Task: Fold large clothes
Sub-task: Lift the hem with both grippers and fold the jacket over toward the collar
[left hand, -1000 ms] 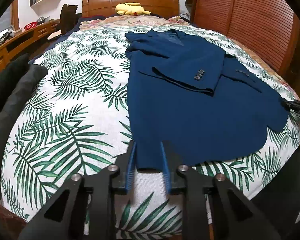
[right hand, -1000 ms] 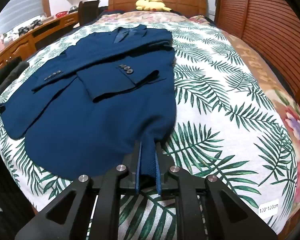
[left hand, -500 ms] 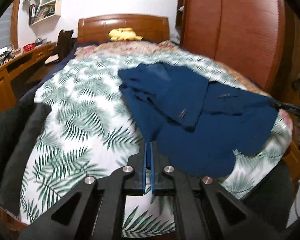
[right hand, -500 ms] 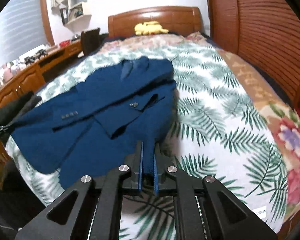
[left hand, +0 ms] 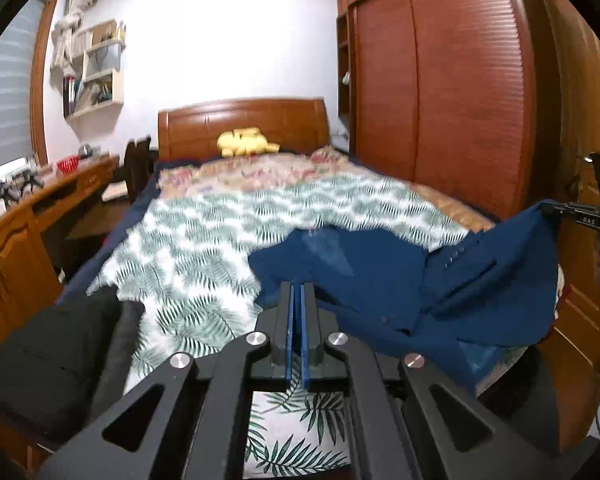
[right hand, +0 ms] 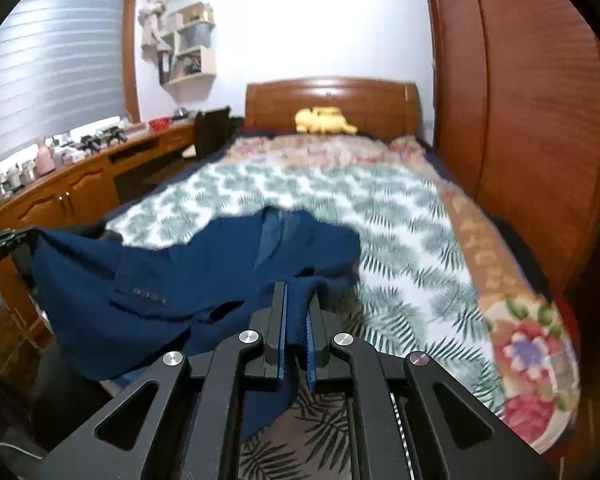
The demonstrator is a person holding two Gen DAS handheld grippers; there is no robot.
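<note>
A navy blue suit jacket lies on the leaf-print bedspread, its lower hem lifted off the bed at both corners. My left gripper is shut on one hem corner. My right gripper is shut on the other hem corner, with a fold of blue cloth between its pads. The jacket hangs stretched between the two grippers; its collar end rests on the bed. The right gripper also shows at the right edge of the left wrist view, and the left gripper at the left edge of the right wrist view.
A yellow plush toy lies by the wooden headboard. A wooden wardrobe runs along the right side. A desk with small items and a dark chair stand left of the bed. Dark cloth lies at the bed's near left corner.
The left gripper closed on the hem corner. Both grippers rose, lifting the hem end off the bed; the jacket now sags between them and the views tilted up.
</note>
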